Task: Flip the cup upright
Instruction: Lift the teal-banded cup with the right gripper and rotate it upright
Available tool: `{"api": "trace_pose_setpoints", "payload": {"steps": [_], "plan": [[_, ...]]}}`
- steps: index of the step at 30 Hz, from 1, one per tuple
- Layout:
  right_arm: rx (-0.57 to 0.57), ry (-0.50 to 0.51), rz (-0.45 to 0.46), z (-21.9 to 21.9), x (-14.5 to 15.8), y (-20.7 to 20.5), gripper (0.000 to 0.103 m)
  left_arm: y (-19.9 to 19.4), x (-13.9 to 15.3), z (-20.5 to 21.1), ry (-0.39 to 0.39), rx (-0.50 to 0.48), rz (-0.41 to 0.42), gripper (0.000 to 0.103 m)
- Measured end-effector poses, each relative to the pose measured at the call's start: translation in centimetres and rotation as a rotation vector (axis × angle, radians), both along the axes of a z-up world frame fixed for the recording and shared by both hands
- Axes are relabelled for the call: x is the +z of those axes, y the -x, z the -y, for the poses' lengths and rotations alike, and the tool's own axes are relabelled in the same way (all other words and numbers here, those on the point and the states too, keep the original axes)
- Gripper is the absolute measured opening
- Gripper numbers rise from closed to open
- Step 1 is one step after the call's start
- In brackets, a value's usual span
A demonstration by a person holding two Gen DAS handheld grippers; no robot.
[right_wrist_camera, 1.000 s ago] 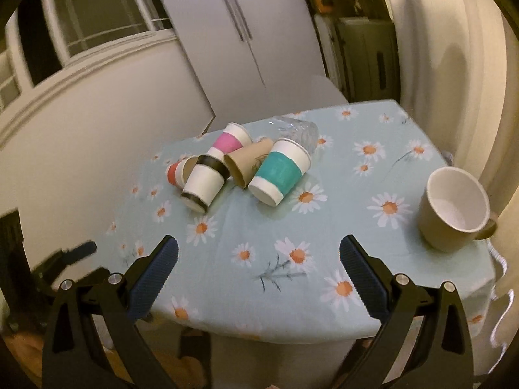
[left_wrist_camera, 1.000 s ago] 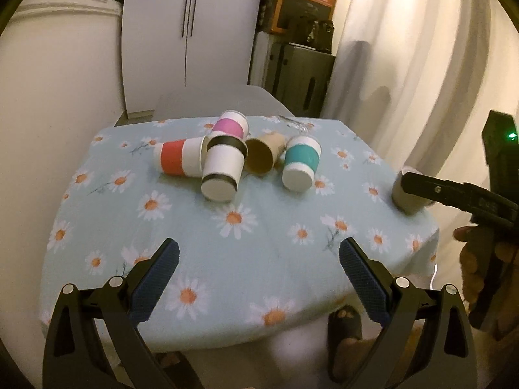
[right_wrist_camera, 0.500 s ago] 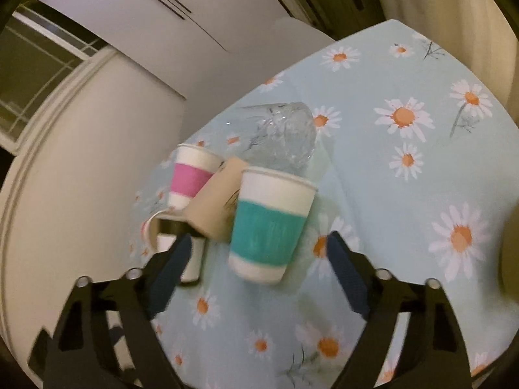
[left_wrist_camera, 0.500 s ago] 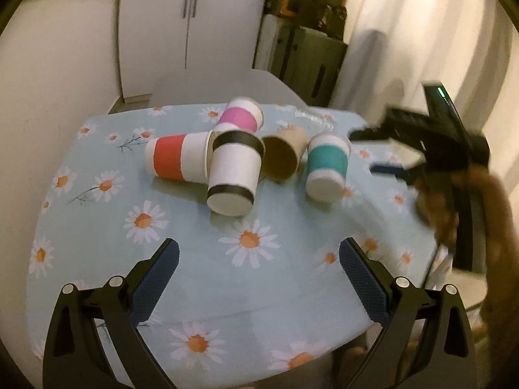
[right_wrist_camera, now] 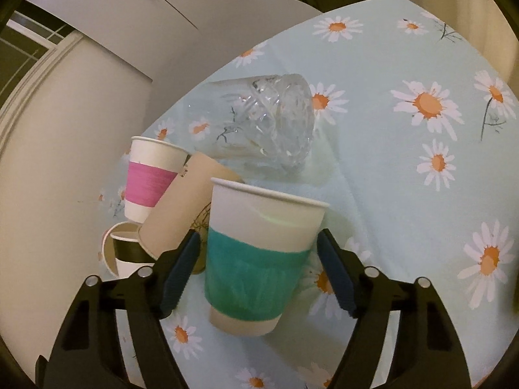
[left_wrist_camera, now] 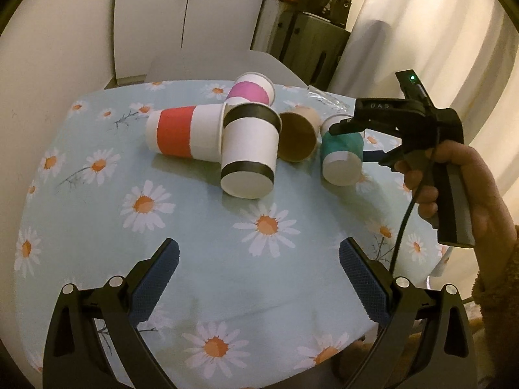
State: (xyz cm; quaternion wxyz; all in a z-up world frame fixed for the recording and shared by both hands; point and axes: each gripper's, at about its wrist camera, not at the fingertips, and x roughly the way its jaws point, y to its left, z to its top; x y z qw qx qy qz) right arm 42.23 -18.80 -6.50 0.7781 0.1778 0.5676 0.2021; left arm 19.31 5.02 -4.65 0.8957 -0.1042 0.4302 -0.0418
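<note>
Teal-banded paper cup lies on its side on the daisy-print bench, base toward the near edge, at the right end of a huddle of tipped cups. The right tool has its blue-padded fingers on either side of the teal band, jaws spread just wider than the cup; whether the pads already touch the paper is hard to tell, though a sliver of gap shows on each side. In the left wrist view the same tool reaches in from the right, gripped by the right hand.

Beside the teal cup lies a plain brown cup, mouth toward the left camera, then a black-banded cup touching a red-banded cup, with a pink-banded cup behind them. A cut-glass tumbler lies on its side beyond the brown cup. The left tool hangs over the near bench edge, jaws wide and holding nothing.
</note>
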Motion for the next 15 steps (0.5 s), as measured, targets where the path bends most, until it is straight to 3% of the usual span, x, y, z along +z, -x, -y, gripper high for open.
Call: {"api": "trace_pose_setpoints", "payload": {"steps": [9,15], "plan": [[0.007,-0.026,-0.017,1.9,0.8,1.6,0.068,1.4,0.8,-0.5,-0.024,0.003,0.021,0.096],[0.097,-0.067,-0.010,2.7,2.3,5.7,0.068,2.1,1.0,-1.2,-0.025,0.027,0.028,0.096]]}}
